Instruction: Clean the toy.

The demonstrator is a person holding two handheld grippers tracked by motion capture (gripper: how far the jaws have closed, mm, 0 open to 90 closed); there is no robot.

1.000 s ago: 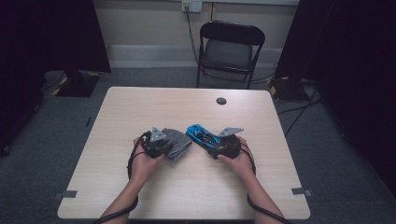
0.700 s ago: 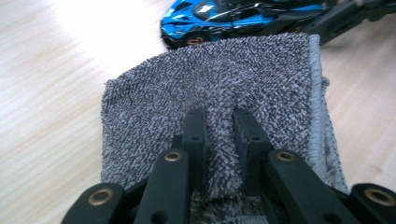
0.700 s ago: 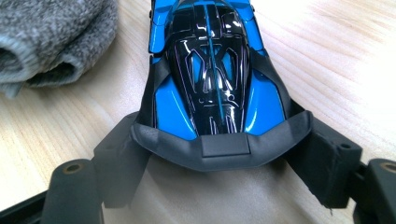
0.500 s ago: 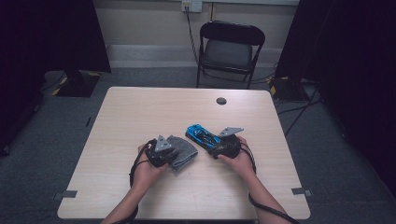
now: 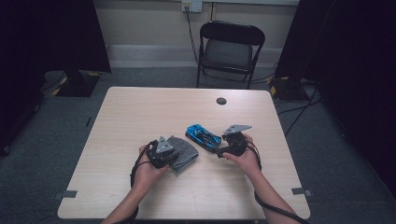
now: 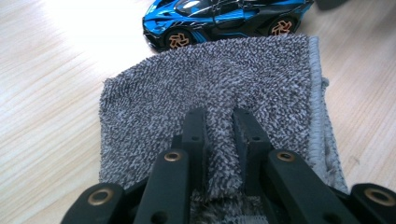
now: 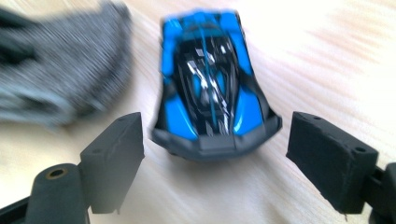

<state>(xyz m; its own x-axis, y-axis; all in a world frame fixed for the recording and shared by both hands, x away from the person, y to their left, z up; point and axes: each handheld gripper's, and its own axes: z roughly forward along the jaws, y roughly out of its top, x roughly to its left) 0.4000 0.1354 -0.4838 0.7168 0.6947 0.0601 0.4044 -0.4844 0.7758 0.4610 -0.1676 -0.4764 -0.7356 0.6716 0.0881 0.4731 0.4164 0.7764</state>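
A blue and black toy car point(image 5: 203, 136) stands on the table point(image 5: 154, 112), a little right of centre. A grey terry cloth point(image 5: 184, 154) lies just left of it, its far edge close to the car point(image 6: 224, 18). My left gripper point(image 5: 173, 157) is shut on a raised fold of the cloth point(image 6: 224, 79), which is pinched between the jaws point(image 6: 219, 119). My right gripper point(image 5: 219, 149) sits behind the car's rear end point(image 7: 210, 84). Its jaws have just been opening, and they now stand wide on either side of the car without touching it point(image 7: 217, 128).
A small black round disc point(image 5: 221, 101) lies on the far right part of the table. A black folding chair point(image 5: 231, 49) stands beyond the far edge. Cables trail over the floor at the right. Bare tabletop lies to the left and along the near edge.
My left hand has shifted slightly toward the near edge, taking the cloth with it, so the cloth lies a little farther from the car's side. The car and my right hand stay put.
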